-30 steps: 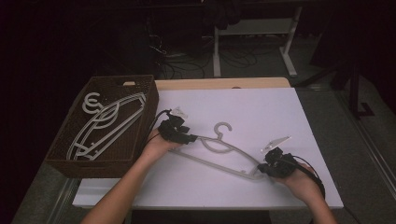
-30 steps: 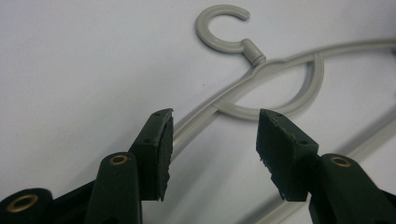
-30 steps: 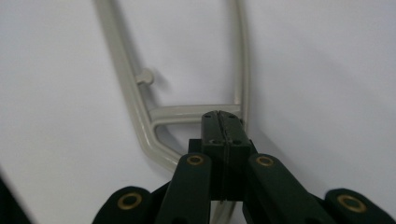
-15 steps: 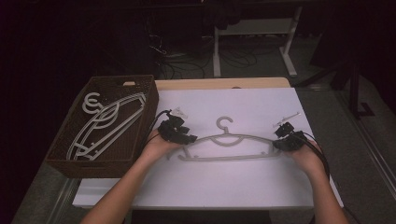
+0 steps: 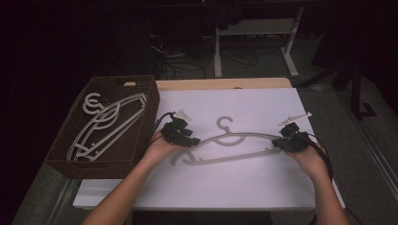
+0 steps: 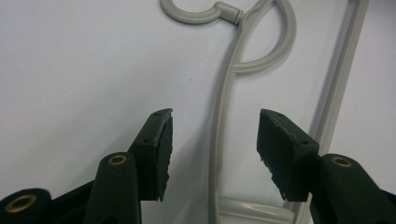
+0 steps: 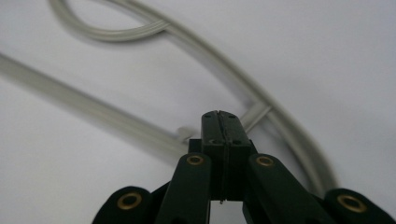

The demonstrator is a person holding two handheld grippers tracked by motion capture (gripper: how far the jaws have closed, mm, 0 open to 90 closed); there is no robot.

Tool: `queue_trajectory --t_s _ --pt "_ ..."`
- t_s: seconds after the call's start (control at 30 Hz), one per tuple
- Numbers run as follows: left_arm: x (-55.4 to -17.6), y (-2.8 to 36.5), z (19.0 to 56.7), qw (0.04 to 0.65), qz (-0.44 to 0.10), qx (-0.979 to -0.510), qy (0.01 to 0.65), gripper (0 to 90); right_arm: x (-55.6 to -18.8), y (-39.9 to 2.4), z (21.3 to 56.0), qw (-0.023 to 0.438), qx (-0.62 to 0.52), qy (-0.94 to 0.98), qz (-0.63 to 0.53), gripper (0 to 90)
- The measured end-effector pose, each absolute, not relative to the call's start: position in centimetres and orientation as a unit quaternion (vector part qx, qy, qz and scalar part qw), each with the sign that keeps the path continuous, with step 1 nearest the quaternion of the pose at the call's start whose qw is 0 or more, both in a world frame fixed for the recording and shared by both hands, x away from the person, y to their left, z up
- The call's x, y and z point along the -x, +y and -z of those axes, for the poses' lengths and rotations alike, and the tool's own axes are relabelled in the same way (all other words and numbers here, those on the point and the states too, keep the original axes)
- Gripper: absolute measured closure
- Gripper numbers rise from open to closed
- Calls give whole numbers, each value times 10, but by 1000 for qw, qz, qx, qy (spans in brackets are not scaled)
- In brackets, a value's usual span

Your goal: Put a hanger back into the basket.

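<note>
A pale grey plastic hanger [image 5: 234, 138] lies flat on the white table top, hook pointing away from me. My left gripper [image 5: 192, 140] is at its left end. In the left gripper view the jaws of this gripper [image 6: 212, 149] stand open astride the hanger's arm [image 6: 219, 116], and neither pad touches it. My right gripper [image 5: 278, 143] is at the hanger's right end. Its jaws [image 7: 220, 121] are shut pad to pad, their tip set against the short strut where the hanger's arm [image 7: 224, 70] meets the lower bar.
A dark woven basket [image 5: 70, 143] stands at the table's left edge with pale hangers [image 5: 108, 122] lying in it. The white sheet [image 5: 211, 187] covers the table toward me. Desk legs and cables show on the dark floor beyond.
The right gripper has moved away from me, and the hanger's right end has swung along with it, so the hanger now lies nearly level across the table. The left gripper stayed put.
</note>
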State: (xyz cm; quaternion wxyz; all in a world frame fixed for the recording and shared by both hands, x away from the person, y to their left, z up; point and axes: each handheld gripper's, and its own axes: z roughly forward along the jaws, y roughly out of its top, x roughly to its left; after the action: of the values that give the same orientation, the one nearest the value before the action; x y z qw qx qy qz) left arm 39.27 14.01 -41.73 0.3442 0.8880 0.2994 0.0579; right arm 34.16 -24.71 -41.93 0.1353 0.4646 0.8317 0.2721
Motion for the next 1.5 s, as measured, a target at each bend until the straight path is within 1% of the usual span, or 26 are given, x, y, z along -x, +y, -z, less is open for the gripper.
queue_trajectory --t_s 0.2,0.77,0.9,1.1,1.2,1.4,1.43,1.47,1.5 --pt "-393 139 419 344 -55 -889 298 454 -332 -244 427 133 -464 835 -265 889" --pt "-396 132 425 339 -49 -894 290 443 -337 -245 439 116 -471 838 -252 891" --pt "-401 126 431 331 -42 -901 276 435 -338 -246 440 114 -470 837 -254 891" --pt "-411 104 441 322 -33 -914 245 436 -338 -246 441 113 -470 838 -254 891" --pt "-414 95 446 310 -40 -920 234 468 -338 -246 441 110 -471 837 -255 891" --pt "-417 85 446 308 -53 -925 216 614 -338 -247 441 110 -470 838 -256 891" --pt "-416 83 446 305 -53 -927 212 660 -339 -247 441 109 -470 838 -256 891" --pt "-416 81 446 305 -53 -928 207 660 -339 -247 441 109 -470 838 -256 891" --pt "-415 79 446 304 -55 -929 205 685 -339 -247 441 109 -470 838 -256 891"
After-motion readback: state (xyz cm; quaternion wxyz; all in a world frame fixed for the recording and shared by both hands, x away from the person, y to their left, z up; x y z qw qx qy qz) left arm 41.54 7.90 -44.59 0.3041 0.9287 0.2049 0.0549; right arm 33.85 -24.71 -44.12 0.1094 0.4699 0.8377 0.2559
